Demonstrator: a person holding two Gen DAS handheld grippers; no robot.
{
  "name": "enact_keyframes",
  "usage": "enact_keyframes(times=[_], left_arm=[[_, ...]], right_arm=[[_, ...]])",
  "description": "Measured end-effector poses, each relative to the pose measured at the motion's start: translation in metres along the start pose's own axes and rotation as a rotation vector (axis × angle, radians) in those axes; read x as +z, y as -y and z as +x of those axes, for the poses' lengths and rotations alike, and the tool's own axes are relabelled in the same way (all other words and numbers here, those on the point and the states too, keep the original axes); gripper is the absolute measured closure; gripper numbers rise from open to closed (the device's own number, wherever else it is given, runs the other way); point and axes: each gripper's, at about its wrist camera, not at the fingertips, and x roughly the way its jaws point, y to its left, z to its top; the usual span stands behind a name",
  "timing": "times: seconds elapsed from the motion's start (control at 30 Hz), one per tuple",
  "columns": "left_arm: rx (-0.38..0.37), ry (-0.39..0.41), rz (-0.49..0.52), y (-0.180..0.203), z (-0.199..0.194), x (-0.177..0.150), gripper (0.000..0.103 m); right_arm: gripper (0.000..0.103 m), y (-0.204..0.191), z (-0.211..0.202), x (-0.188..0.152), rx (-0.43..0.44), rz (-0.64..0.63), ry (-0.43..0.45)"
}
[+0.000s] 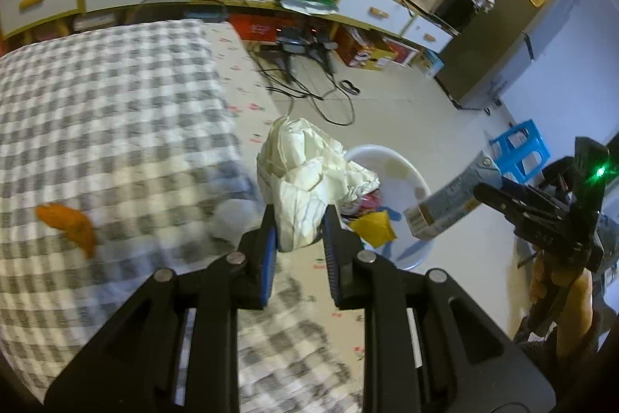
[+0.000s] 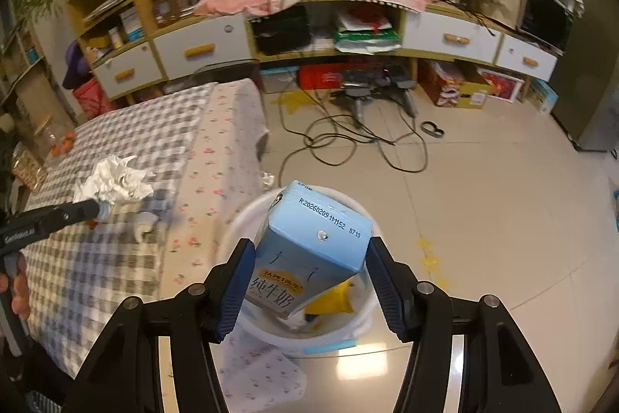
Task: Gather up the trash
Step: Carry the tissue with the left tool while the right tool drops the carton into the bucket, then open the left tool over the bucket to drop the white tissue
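the left gripper (image 1: 298, 231) was clamped on a wad of crumpled paper (image 1: 305, 177), held over the edge of the checked table (image 1: 116, 111), near the white bin (image 1: 398, 161) on the floor. the right gripper (image 2: 309, 273) squeezed a blue milk carton (image 2: 309, 250) by its side walls, right above the bin (image 2: 363, 324). the paper looked light and soft, so any pinch would hold it. the carton seemed light, probably empty, stiff but crushable; its flat sides suited the grip. an orange peel (image 1: 69, 225) lay on the table.
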Motion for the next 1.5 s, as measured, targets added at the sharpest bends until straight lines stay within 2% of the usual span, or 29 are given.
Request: enact_keyframes(times=[0.17, 0.3, 0.53, 0.77, 0.8, 0.87, 0.9, 0.93, 1.13, 1.3, 1.5], left_arm=[[-0.020, -0.028, 0.039, 0.024, 0.021, -0.002, 0.079], [-0.025, -0.051, 0.077, 0.041, 0.037, -0.005, 0.079], [-0.015, -0.102, 0.124, 0.059, 0.064, -0.010, 0.079], [0.002, -0.124, 0.139, 0.061, 0.075, -0.012, 0.079], [0.000, -0.123, 0.139, 0.061, 0.076, -0.012, 0.075], [0.007, -0.146, 0.135, 0.061, 0.078, -0.012, 0.045], [0.023, -0.163, 0.123, 0.060, 0.080, -0.012, 0.019], [0.045, -0.173, 0.114, 0.061, 0.081, -0.012, 0.014], [0.080, -0.160, 0.135, 0.055, 0.066, -0.013, 0.013], [0.103, -0.155, 0.114, 0.039, 0.053, -0.017, 0.006], [0.132, -0.136, 0.097, 0.025, 0.034, -0.020, 0.005]], right_arm=[[0.041, 0.018, 0.009, -0.004, -0.015, 0.033, -0.017], [0.033, 0.032, 0.013, -0.008, -0.022, 0.066, -0.055], [0.032, 0.055, 0.005, -0.018, -0.042, 0.089, -0.066], [0.032, 0.075, -0.003, -0.028, -0.078, 0.099, -0.071], [0.032, 0.077, -0.003, -0.030, -0.087, 0.100, -0.076], [0.032, 0.080, -0.003, -0.032, -0.097, 0.105, -0.080], [0.032, 0.080, -0.003, -0.032, -0.098, 0.108, -0.081], [0.032, 0.082, -0.003, -0.032, -0.101, 0.114, -0.083], [0.031, 0.073, -0.004, -0.030, -0.100, 0.108, -0.080], [0.030, 0.055, 0.001, -0.026, -0.091, 0.075, -0.084], [0.030, 0.030, 0.006, -0.019, -0.068, 0.041, -0.081]])
